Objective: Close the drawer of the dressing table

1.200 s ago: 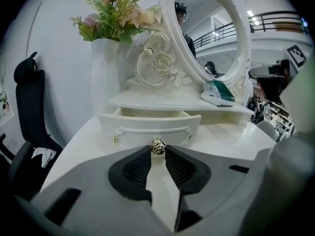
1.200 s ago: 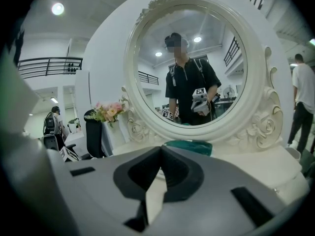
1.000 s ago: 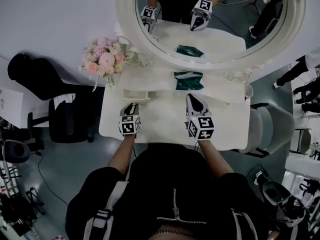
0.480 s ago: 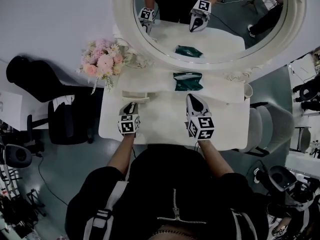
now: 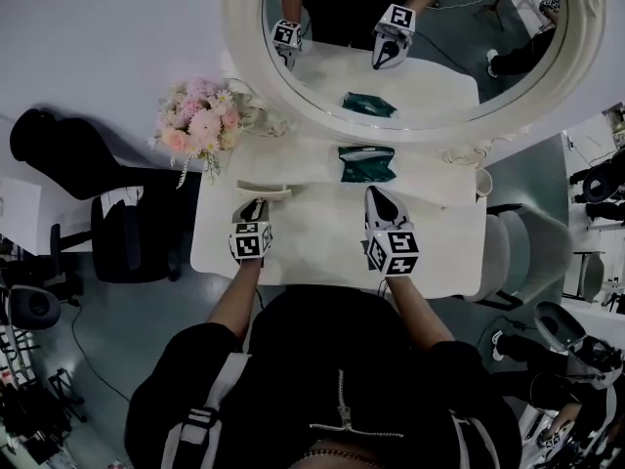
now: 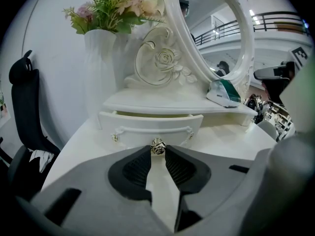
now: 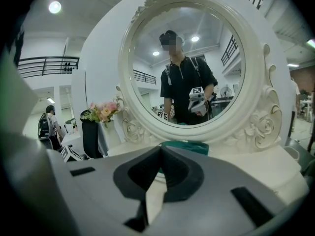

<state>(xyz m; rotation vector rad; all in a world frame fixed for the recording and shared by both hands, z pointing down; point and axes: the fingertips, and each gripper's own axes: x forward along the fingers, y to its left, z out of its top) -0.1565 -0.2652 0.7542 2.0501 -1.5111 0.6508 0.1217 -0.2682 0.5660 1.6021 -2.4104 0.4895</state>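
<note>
The white dressing table [image 5: 312, 237] has a small drawer [image 5: 264, 191] under its raised shelf at the left, standing a little way out. In the left gripper view the drawer front [image 6: 147, 126] is straight ahead, and its metal rose knob [image 6: 158, 146] sits between the jaw tips. My left gripper [image 5: 256, 204] [image 6: 158, 150] is shut on that knob. My right gripper [image 5: 375, 191] [image 7: 160, 151] rests over the table's middle with its tips together and nothing between them, pointing at the mirror.
A big oval mirror [image 5: 410, 57] stands at the back. A vase of pink flowers [image 5: 200, 125] is at the left and a green tissue pack [image 5: 367, 162] on the shelf. A black chair [image 5: 127, 233] stands left of the table, a grey one [image 5: 518, 252] right.
My left gripper has edged slightly toward the mirror with the knob, and the drawer stands a little less far out. The right gripper has not moved.
</note>
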